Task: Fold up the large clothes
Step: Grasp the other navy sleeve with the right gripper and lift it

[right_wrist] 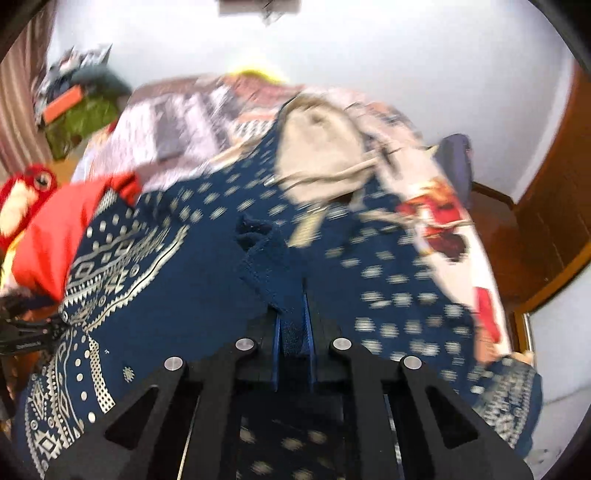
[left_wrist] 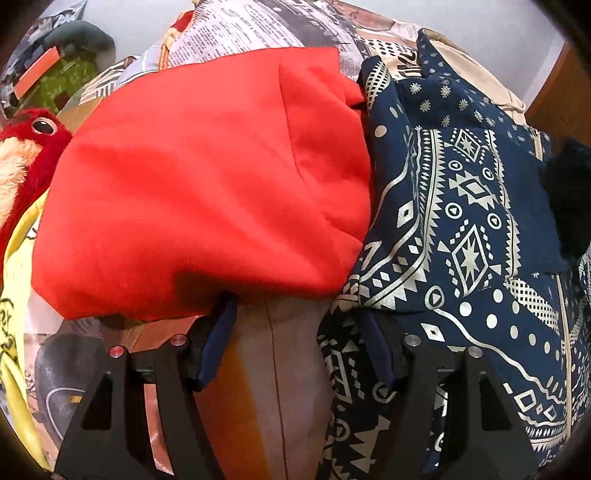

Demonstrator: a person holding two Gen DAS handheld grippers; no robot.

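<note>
Left wrist view
- Left claw (left_wrist: 299,339): its two blue-padded fingers (left_wrist: 218,343) stand wide apart, holding nothing; the left pad sits just under the near edge of the red cloth.
- Red garment (left_wrist: 207,177): a folded, bulky red piece filling the middle and left, lying on the bed.
- Navy patterned garment (left_wrist: 461,221): dark blue cloth with pale geometric print, just right of the red one and touching it; it runs down to the near right, behind the right finger.
- Bedsheet (left_wrist: 243,26): newspaper-style print, showing far behind both garments.
- Plush toy (left_wrist: 26,147): red and cream, with a black eye, at the left edge.
- Yellow cloth (left_wrist: 18,295): at the near left, with dark drawn lines.
- Dark fuzzy piece (left_wrist: 569,199): at the right edge, on the navy cloth.

Right wrist view (blurred by motion)
- Right claw (right_wrist: 293,332): fingers drawn close, pinching a fold of the navy patterned garment (right_wrist: 177,295).
- Navy garment's place: spread over the bed, from near left to far right.
- Beige garment (right_wrist: 317,155): far, partly on the navy cloth, with drawstrings.
- Red garment (right_wrist: 48,236): at left, next to the plush toy (right_wrist: 22,195).
- Wooden furniture (right_wrist: 546,206): at right, against a white wall (right_wrist: 369,44).
</note>
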